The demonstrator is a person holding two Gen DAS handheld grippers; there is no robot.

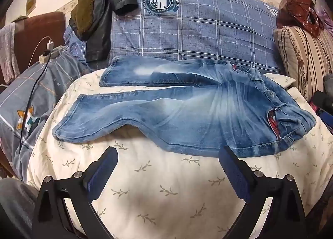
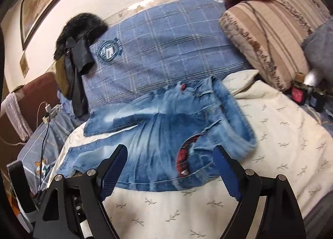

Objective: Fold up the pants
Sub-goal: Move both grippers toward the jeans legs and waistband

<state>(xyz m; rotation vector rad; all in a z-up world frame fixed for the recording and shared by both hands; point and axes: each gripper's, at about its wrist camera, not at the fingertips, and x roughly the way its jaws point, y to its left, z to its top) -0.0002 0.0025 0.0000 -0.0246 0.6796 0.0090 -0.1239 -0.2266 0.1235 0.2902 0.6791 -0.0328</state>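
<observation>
Denim jeans (image 1: 187,114): lie flat on the bed's cream sheet (image 1: 158,193), legs to the left, waist to the right.
Left tongs (image 1: 168,155): spread wide, holding nothing, just in front of the jeans' near edge.
Right tongs (image 2: 170,153): spread wide, empty, over the waist end.
Blue pillow (image 1: 197,31): behind the jeans.
Black jacket (image 1: 100,16): on the pillow's left.

The round emblem (image 1: 161,2) on the blue plaid pillow (image 1: 208,27) has unreadable lettering.

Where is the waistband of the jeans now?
In the left wrist view, the waistband lies at the right end of the jeans, toward the striped cushion.
</observation>
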